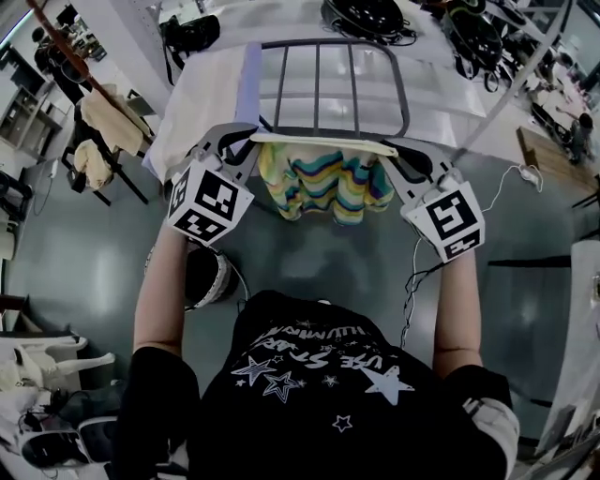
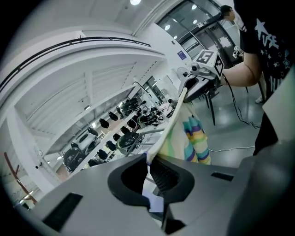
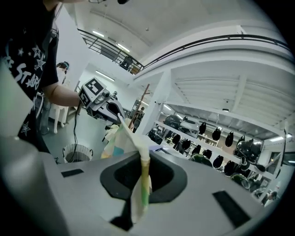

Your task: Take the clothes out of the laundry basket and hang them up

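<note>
A garment (image 1: 323, 192) with wavy yellow, green, blue and purple stripes hangs stretched between my two grippers. My left gripper (image 1: 251, 141) is shut on its upper left corner, and my right gripper (image 1: 394, 155) is shut on the upper right corner. Both hold it just in front of the grey metal drying rack (image 1: 403, 94). In the left gripper view the jaws (image 2: 150, 161) pinch the pale hem, and the garment (image 2: 196, 138) runs off to the other gripper (image 2: 190, 79). In the right gripper view the cloth (image 3: 123, 136) is clamped in the jaws (image 3: 143, 161). The round white laundry basket (image 1: 208, 278) stands on the floor, partly behind the person's left forearm.
A white cover lies over the rack's left side (image 1: 202, 103). Chairs draped with clothes (image 1: 103, 131) stand at the left, and a white chair (image 1: 56, 361) at the lower left. A cable (image 1: 506, 178) trails over the grey floor at the right. Tables with black gear (image 1: 370, 17) stand behind the rack.
</note>
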Motion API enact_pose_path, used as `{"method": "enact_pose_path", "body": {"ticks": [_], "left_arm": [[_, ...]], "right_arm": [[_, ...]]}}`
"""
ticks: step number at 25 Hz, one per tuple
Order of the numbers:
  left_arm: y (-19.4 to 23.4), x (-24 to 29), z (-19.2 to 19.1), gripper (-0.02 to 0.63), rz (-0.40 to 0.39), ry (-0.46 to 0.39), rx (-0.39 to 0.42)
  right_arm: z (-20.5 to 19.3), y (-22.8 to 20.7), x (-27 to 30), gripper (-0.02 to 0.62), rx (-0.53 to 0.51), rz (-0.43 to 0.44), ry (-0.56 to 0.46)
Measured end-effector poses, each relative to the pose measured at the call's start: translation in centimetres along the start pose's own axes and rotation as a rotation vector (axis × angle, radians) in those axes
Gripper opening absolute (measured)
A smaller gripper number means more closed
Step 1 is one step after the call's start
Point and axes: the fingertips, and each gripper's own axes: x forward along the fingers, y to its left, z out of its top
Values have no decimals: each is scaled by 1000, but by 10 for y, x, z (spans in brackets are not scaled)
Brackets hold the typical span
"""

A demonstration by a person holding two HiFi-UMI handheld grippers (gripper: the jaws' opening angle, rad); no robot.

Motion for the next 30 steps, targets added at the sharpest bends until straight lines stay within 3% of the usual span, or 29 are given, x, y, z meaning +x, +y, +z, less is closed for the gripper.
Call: {"method": "enact_pose_path", "body": {"ticks": [9,13,30], "left_arm": [[75,49,23,29,84,-10,46],[117,77,29,29,110,-61,-4],[271,251,5,29,66,-94,-54]], "right_arm": [[8,-73,50,34,6,-26,-44],[9,-108,82,35,40,-34,-48],[-1,-270,247,38,63,-120,32]]}}
